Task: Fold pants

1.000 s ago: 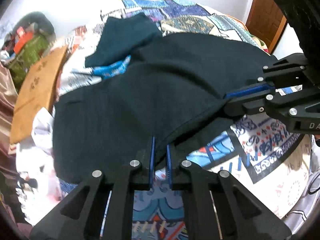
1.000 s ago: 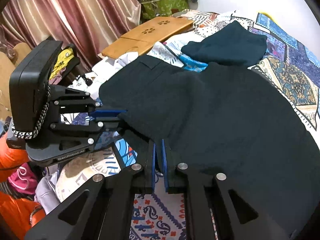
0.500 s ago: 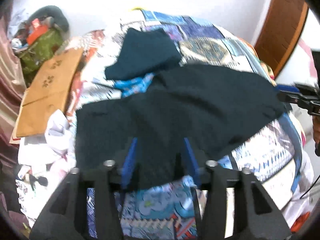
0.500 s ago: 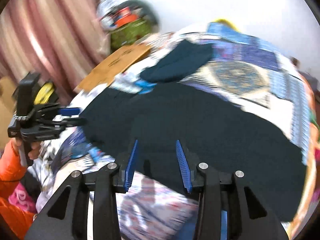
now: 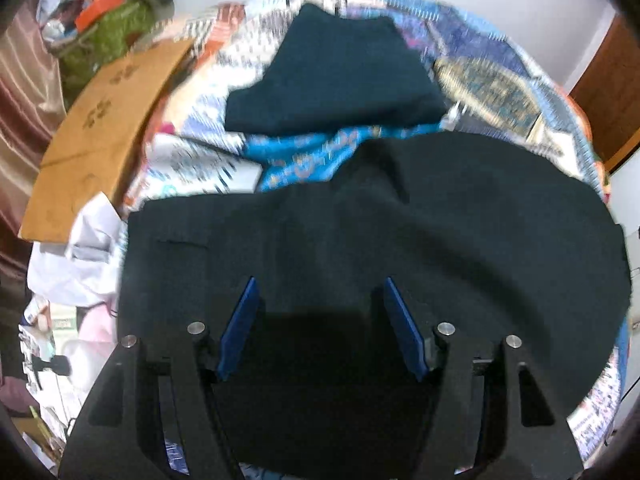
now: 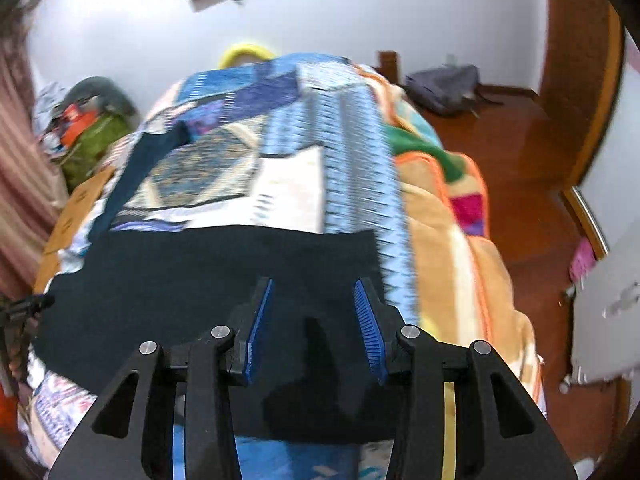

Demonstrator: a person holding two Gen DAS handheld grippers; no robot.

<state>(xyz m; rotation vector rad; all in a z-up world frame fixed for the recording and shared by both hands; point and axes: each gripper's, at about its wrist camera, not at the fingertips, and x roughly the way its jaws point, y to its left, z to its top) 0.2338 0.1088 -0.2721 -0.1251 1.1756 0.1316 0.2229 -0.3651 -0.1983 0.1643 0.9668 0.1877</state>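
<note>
The dark pants (image 5: 420,232) lie spread across the patterned bedspread (image 5: 500,80), folded lengthwise; they also show in the right wrist view (image 6: 208,280). My left gripper (image 5: 318,292) is open and empty, hovering over the near edge of the pants. My right gripper (image 6: 314,292) is open and empty above the pants' right end. A second dark folded garment (image 5: 336,76) lies further back on the bed. The tip of the left gripper (image 6: 28,306) shows at the far left in the right wrist view.
A brown cardboard board (image 5: 100,140) lies left of the bed, with a green bag (image 5: 116,28) behind it. White clutter (image 5: 80,256) lies at the left. An orange blanket (image 6: 460,260) covers the bed's right side. A grey backpack (image 6: 444,88) sits on the wooden floor.
Both grippers were shut on the pants' edge a second ago; both have opened, let go and lifted away. The right gripper has swung to the right end of the pants.
</note>
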